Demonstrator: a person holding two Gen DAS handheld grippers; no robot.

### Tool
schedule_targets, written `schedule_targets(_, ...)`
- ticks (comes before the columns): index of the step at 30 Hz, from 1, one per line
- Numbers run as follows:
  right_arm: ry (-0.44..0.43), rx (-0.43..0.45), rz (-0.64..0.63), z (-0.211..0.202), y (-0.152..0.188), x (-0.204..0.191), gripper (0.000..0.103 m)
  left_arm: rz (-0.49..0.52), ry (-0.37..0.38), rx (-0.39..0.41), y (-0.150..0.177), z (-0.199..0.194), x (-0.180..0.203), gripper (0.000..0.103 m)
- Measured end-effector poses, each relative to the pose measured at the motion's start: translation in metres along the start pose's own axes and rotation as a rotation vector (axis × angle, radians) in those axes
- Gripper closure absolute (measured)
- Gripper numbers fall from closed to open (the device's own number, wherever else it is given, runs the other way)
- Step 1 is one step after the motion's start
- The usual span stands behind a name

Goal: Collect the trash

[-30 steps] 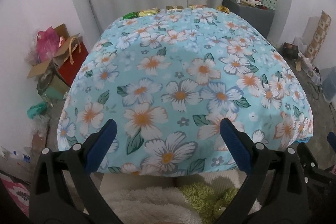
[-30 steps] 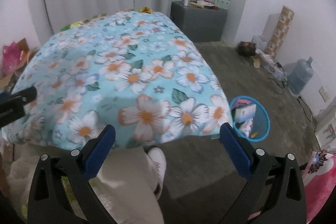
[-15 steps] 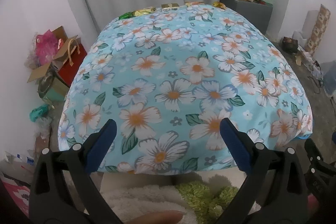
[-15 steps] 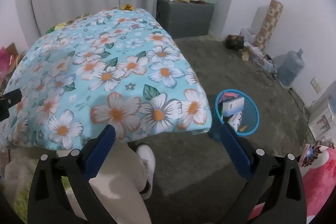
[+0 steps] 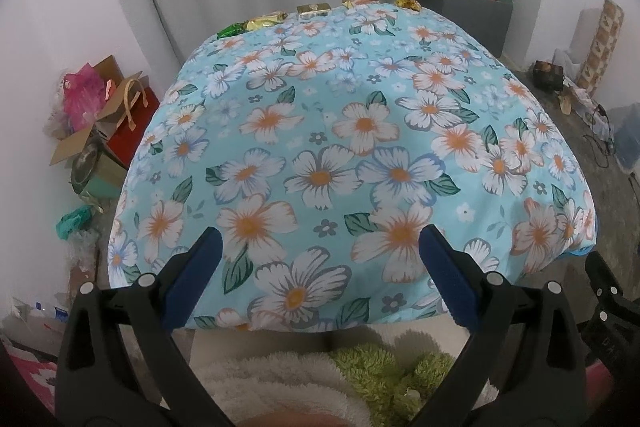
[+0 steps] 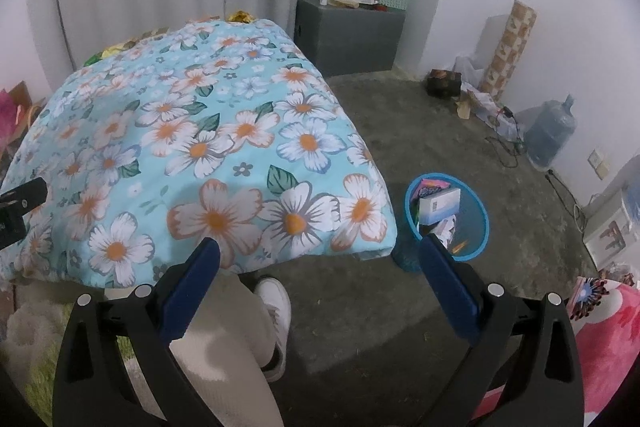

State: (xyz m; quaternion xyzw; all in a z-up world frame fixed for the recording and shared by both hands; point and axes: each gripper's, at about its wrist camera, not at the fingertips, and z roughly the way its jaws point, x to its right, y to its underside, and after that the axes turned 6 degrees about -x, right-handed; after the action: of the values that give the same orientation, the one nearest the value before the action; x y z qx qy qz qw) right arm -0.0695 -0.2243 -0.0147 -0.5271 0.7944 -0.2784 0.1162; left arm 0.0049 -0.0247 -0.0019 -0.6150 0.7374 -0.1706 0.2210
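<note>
Both claws poised at the near edge of the flowered worktop (image 5: 360, 131)

Left claw (image 5: 316, 275) and right claw (image 6: 318, 275) gape empty; over the last second the right view has swung toward the bin (image 6: 476, 223), already holding boxes. Wrappers (image 5: 312, 13) line the far edge, well apart, suggesting a long reach ahead.

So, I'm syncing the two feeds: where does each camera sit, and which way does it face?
Left wrist: on the left gripper, at the near table edge, facing along the floral cloth to the wrappers at the far edge; open fingers and a fleecy sleeve show.
Right wrist: on the right gripper, angled right and down at the near corner, floor and bin; a leg and shoe show.
Shared: cloth, wrappers, grey cabinet.
</note>
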Motion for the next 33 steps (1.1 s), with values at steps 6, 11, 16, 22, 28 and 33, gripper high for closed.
schedule_targets(6, -0.005, 0.021, -0.016, -0.006, -0.005, -0.006, 0.006, 0.000, -0.002, 0.000, 0.000, -0.001, -0.001, 0.009)
schedule_targets(11, -0.007, 0.031, -0.026, -0.009, -0.006, -0.011, 0.006, -0.010, -0.006, 0.008, 0.000, -0.002, -0.004, 0.009)
schedule_targets(16, -0.010, 0.035, -0.032, -0.011, -0.007, -0.013, 0.006, -0.011, -0.006, 0.009, 0.000, -0.002, -0.005, 0.009)
schedule_targets(22, -0.010, 0.039, -0.036, -0.013, -0.009, -0.015, 0.006, -0.013, -0.006, 0.011, 0.000, -0.002, -0.005, 0.009)
schedule_targets(28, -0.008, 0.038, -0.036, -0.013, -0.009, -0.015, 0.006, -0.015, -0.006, 0.011, 0.000, -0.003, -0.006, 0.009)
schedule_targets(33, -0.007, 0.039, -0.035, -0.013, -0.009, -0.016, 0.006, -0.014, -0.007, 0.010, -0.001, -0.001, -0.006, 0.009)
